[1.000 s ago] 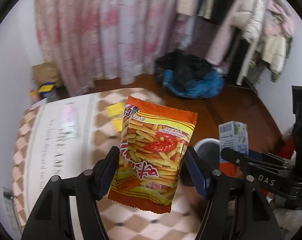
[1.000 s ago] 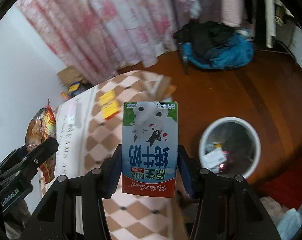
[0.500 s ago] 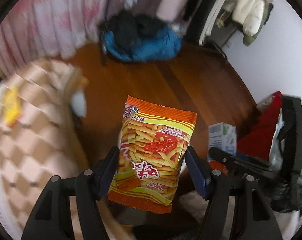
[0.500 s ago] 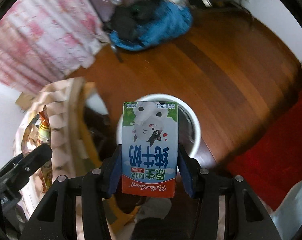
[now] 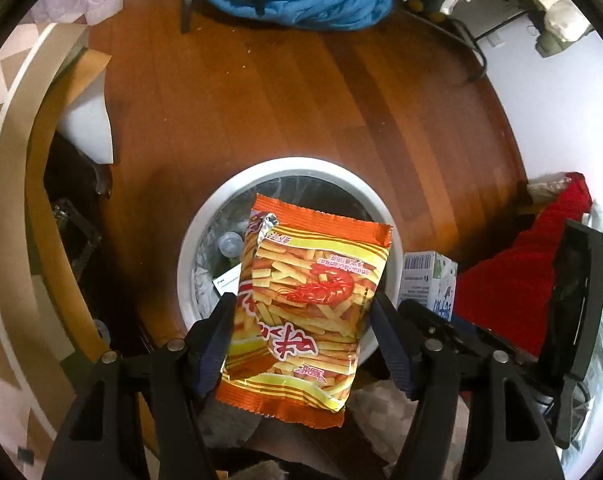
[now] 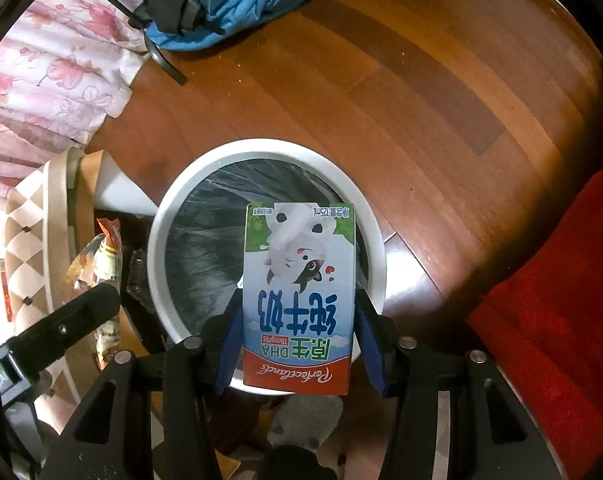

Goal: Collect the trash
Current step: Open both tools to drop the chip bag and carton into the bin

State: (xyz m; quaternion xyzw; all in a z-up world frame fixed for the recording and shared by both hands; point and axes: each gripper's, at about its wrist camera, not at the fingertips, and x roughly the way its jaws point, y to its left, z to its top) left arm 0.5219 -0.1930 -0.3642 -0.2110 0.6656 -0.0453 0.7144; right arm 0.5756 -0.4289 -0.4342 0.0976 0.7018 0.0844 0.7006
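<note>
Both grippers are hanging over the trash bin (image 6: pixel 157 248), each carrying one piece of trash. Left gripper (image 5: pixel 301 328) jaws are clamped on the snack bag (image 5: pixel 305 312); right gripper (image 6: pixel 297 344) jaws are clamped on the milk carton (image 6: pixel 299 300). The bin is sitting on the wooden floor (image 6: pixel 421 80), lined with a dark plastic bag, some trash already lying inside.

Step in hand, as I read it: the drop.
- Carton is lying mostly over the opening in the right wrist view, but its lower end is overlapping the near rim. I'd be pushing it forward toward the middle before letting go, otherwise it could be clipping the rim and tipping out.
- Snack bag is light and floppy, so it may be drifting on release. Its upper part is over the opening; the lower part is past the near rim. Same fix: forward, and lower if possible.
- Spreading the jaws fully matters; foil can be sticking to a pad.
- Releasing one at a time keeps the two grippers from bumping, since they're sitting just beside each other.

Writing: carton is upside down in view, reading "Perfectland", "DHA", "125mL", big blue Chinese characters, a cartoon cow. Snack bag is showing a shrimp and fries picture, red Chinese characters, fine print too small to read.
</note>
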